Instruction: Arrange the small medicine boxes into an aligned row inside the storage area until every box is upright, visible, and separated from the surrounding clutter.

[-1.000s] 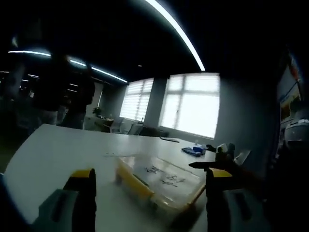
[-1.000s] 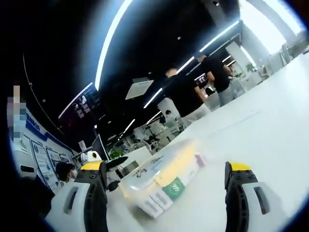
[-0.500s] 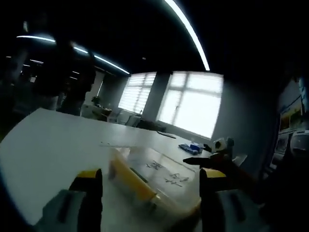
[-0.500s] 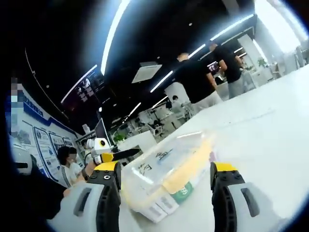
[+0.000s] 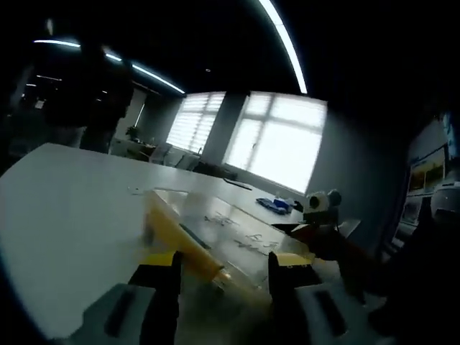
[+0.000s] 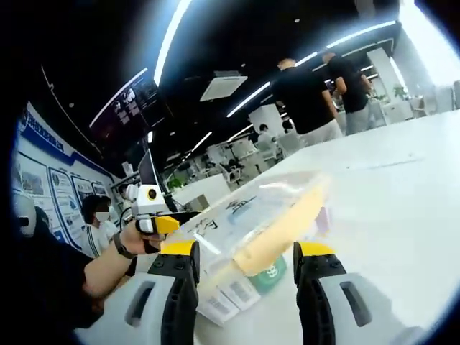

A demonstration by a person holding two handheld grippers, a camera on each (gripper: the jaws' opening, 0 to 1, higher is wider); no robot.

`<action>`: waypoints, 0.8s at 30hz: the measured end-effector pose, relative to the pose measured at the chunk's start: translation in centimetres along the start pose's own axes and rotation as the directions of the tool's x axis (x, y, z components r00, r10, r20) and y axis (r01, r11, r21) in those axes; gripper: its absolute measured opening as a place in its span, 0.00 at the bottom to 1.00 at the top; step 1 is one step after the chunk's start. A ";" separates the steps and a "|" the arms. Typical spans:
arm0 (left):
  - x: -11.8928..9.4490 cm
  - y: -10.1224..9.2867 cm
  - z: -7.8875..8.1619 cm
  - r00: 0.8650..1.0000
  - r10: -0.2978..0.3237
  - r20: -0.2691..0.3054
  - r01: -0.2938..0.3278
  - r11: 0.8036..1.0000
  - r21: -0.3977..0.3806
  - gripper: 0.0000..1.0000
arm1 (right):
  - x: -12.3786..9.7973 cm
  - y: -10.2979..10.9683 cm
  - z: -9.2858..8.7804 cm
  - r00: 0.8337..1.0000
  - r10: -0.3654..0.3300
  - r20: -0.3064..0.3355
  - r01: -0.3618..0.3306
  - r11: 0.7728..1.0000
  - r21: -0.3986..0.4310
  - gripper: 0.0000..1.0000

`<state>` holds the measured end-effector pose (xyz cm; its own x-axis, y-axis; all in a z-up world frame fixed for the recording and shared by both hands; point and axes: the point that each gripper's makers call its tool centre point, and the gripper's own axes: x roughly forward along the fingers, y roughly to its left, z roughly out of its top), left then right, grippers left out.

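The right tool (image 6: 246, 262) and left tool (image 5: 224, 269) each straddle an end of the clear lidded storage box (image 6: 251, 230), jaws narrowed near its yellow rim; contact unclear. It sits on the white surface (image 6: 388, 187), medicine boxes (image 6: 248, 286) inside, lid on; arranging looks unstarted.

The left gripper's (image 5: 223, 267) jaws flank the clear storage box's (image 5: 215, 233) yellow-edged corner on the white table (image 5: 65, 208).
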<state>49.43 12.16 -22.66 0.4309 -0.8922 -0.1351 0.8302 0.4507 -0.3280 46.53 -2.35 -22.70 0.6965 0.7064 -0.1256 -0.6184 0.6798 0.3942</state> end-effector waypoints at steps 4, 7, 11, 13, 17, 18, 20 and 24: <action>0.0 0.2 -0.1 1.000 0.028 -0.014 -0.028 0.999 -0.024 0.45 | 0.1 0.5 0.3 1.000 -0.008 0.010 0.008 0.999 -0.039 0.46; -0.2 0.3 -0.2 0.999 0.042 -0.030 -0.043 0.998 -0.049 0.41 | 0.0 0.3 0.3 1.000 -0.016 0.012 0.017 0.999 -0.038 0.46; -0.3 0.3 -0.3 0.998 0.052 -0.034 -0.055 0.995 -0.082 0.37 | 0.1 0.4 0.2 1.000 -0.019 0.013 0.019 1.000 -0.022 0.43; -0.3 0.3 -0.3 0.998 0.061 -0.030 -0.064 0.993 -0.096 0.36 | 0.1 0.3 0.2 1.000 -0.020 0.011 0.021 1.000 -0.013 0.40; -0.4 0.2 -0.4 0.995 0.092 -0.031 -0.095 0.988 -0.123 0.33 | 0.3 0.3 0.1 1.000 -0.023 -0.003 0.023 1.000 0.006 0.40; -0.4 0.2 -0.4 0.994 0.102 -0.040 -0.106 0.987 -0.125 0.33 | 0.4 0.3 0.1 1.000 -0.022 -0.010 0.022 1.000 0.004 0.40; -0.5 0.0 -0.4 0.992 0.118 -0.051 -0.123 0.985 -0.118 0.33 | 0.6 0.4 0.1 1.000 -0.021 -0.022 0.021 1.000 0.008 0.40; -0.5 -0.2 -0.5 0.988 0.145 -0.057 -0.150 0.983 -0.106 0.32 | 1.0 0.7 0.0 0.999 -0.023 -0.044 0.024 1.000 0.016 0.40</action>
<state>48.85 12.50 -23.01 0.5260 -0.8176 -0.2342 0.7136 0.5741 -0.4014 46.77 -1.22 -22.59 0.6940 0.6984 -0.1752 -0.5955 0.6935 0.4054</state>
